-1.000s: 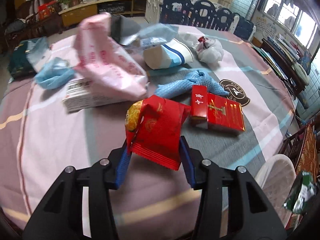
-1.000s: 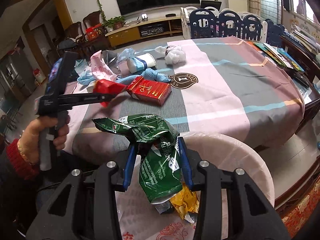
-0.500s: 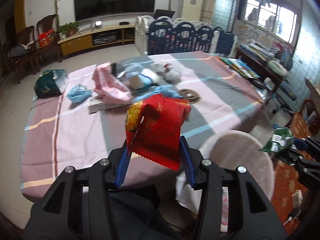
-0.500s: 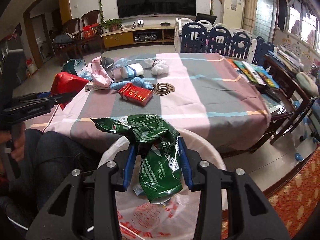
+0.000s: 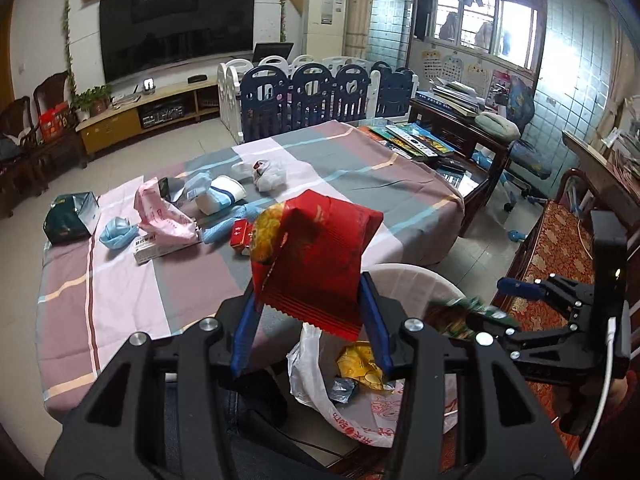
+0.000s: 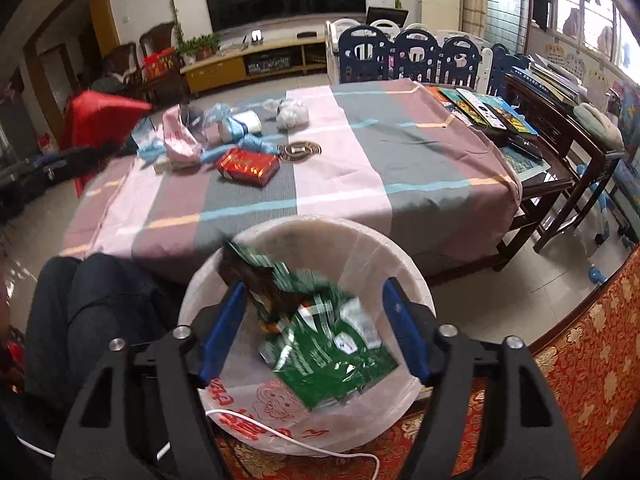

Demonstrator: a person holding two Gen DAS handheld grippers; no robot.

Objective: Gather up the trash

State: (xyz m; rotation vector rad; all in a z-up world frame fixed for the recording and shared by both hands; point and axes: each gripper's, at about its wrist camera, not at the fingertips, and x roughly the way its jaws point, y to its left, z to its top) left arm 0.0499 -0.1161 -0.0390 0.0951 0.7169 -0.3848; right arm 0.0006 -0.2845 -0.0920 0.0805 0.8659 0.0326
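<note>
Wrappers over the lined bin

Left hand-held gripper clenches a red wrapper; right hand-held gripper is spread, green wrapper loose above the bin.

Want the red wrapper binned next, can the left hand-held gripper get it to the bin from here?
Probably yes: the left hand-held gripper holds the red wrapper just above the bin, whose mouth looks open, though the right hand-held gripper hovers there.
</note>
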